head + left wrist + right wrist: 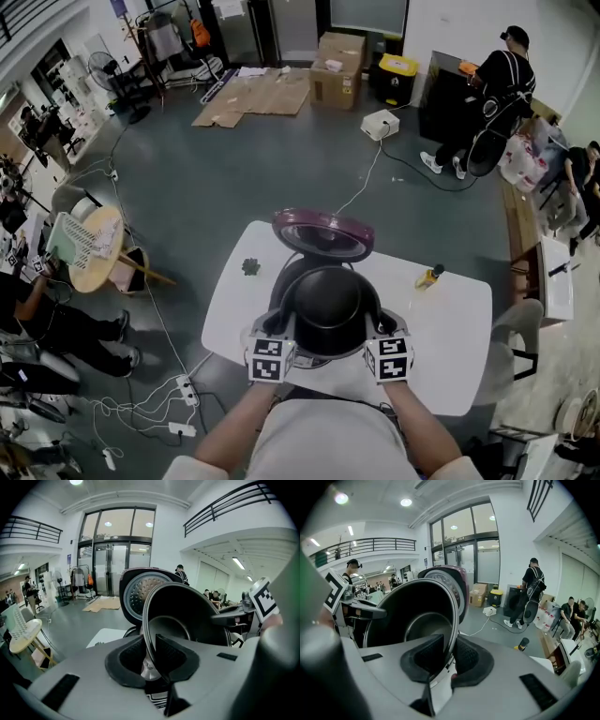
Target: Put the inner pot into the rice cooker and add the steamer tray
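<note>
I hold a black inner pot (328,305) by its rim, one gripper on each side. My left gripper (279,333) is shut on the pot's left rim (146,634), and my right gripper (380,336) is shut on its right rim (451,634). The pot hangs just above the dark rice cooker (284,277), whose purple lid (322,234) stands open behind it. In the left gripper view (150,656) and the right gripper view (449,657) the thin rim runs between the black pads, with the lid's perforated inner plate (140,591) beyond. I see no steamer tray.
The cooker stands on a white table (450,356), with a small green item (250,267) at its left and a yellow bottle (429,277) at its right. A cord runs from the cooker across the floor. A chair (520,328) is on the right, power strips (183,392) on the left.
</note>
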Available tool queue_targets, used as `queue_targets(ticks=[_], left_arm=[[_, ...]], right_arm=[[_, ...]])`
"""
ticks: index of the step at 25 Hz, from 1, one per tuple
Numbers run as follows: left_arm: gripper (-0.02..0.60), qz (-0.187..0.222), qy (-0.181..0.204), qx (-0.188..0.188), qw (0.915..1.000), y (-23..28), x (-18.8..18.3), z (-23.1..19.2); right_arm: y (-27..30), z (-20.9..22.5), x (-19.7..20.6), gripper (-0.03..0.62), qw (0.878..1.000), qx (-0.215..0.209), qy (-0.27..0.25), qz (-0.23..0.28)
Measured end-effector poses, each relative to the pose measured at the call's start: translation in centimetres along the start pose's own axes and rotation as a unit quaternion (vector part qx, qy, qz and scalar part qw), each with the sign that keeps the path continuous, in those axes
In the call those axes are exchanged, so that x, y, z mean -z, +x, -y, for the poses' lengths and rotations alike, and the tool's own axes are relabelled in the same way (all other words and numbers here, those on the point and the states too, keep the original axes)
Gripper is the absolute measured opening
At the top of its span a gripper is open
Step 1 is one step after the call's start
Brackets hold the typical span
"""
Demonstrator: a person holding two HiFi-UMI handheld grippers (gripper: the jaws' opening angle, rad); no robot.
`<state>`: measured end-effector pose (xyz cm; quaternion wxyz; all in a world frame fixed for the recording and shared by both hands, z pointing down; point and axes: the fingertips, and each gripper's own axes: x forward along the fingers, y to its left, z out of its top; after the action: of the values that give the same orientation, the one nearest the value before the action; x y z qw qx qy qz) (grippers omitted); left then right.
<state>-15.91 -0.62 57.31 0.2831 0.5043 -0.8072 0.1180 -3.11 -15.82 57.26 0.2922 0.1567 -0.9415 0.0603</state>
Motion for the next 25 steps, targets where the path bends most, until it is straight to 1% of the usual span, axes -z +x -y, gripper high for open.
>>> queue_targets(ticks=[5,8,10,13,18,21,25], left_arm=[[0.078,0.001,-0.004,-0.007,1.0000,-0.2,0.5,-2.6],[0.080,0.006,-0.002,-0.005,1.0000,0.1,0.8,-3.6],[0.080,0.002,-0.004,-0.004,1.0000,0.3,1.2,-4.1],[0.080,-0.009,-0.005,0.000,0.9999,0.7,1.6,-4.8],[0.086,-0.031,0.008,0.014,0.9994,2.4,1.6,-5.8],[0.087,-0.049,0.013,0.023,0.9984,3.2,1.5,-6.3],[0.092,-0.075,0.010,0.037,0.9964,3.8,1.7,-6.6]], right_arm=[[1.6,-2.2,-0.7,0.078,1.000,-0.009,-0.017,-0.003],[2.4,-2.9,-0.7,0.080,1.000,-0.007,-0.023,-0.002],[2.9,-3.2,-0.4,0.080,1.000,-0.005,-0.023,-0.007],[3.6,-3.7,-0.1,0.081,1.000,-0.005,-0.018,-0.021],[5.5,-3.6,0.0,0.084,0.999,-0.002,-0.019,-0.038],[6.3,-3.6,0.5,0.086,0.998,-0.006,-0.006,-0.060],[7.1,-3.6,0.8,0.086,0.996,-0.011,0.005,-0.085]])
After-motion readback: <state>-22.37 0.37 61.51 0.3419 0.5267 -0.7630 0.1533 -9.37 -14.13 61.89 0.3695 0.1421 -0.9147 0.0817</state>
